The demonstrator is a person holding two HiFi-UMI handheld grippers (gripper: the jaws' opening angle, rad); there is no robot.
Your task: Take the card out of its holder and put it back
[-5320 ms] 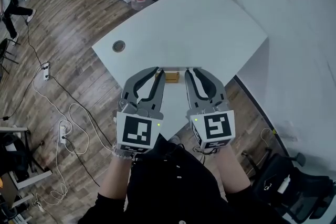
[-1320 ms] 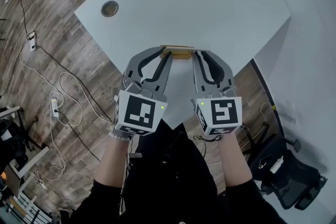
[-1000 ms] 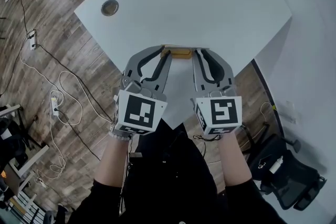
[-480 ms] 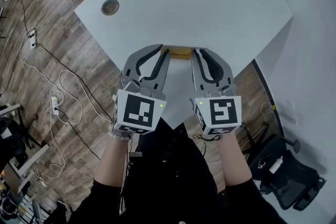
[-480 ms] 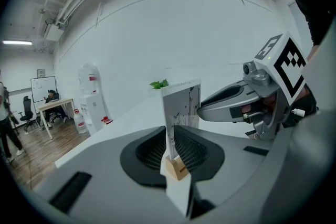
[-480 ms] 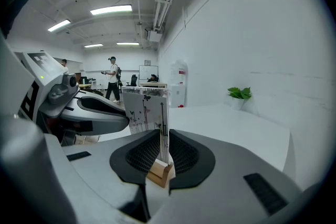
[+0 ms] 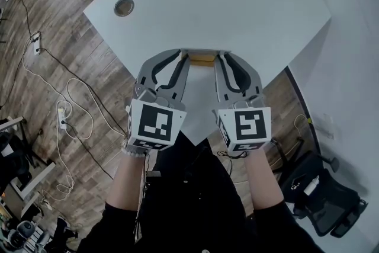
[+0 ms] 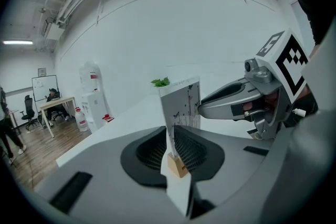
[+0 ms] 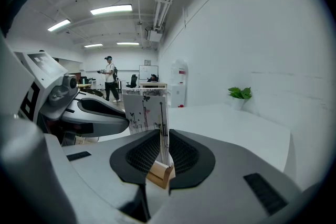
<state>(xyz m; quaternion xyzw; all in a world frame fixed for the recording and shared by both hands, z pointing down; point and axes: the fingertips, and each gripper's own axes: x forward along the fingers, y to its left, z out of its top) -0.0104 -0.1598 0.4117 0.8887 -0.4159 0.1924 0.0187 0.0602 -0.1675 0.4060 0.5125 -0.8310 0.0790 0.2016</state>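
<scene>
A white card [image 8: 181,105] with thin black drawings stands upright in a small wooden holder [image 7: 202,58] at the near edge of the white table [image 7: 225,3]. My left gripper [image 7: 185,55] is at the card's left end and my right gripper [image 7: 220,55] at its right end. In the left gripper view the card runs down between the ribbed pads of the left gripper [image 8: 170,136], with the holder [image 8: 177,165] below. The right gripper view shows the card [image 9: 146,110] pinched the same way by the right gripper [image 9: 163,139], above the holder [image 9: 159,174].
A round cable grommet [image 7: 124,7] sits at the table's left corner. A potted plant [image 9: 239,93] stands at the table's far end. Cables and a power strip [image 7: 62,121] lie on the wood floor to the left. An office chair [image 7: 323,198] stands at the right. A person [image 9: 108,78] stands far off.
Over the last second both grippers crept slightly forward along the card's ends. Five seconds ago they hung lower in the head view, with their tips flanking the holder.
</scene>
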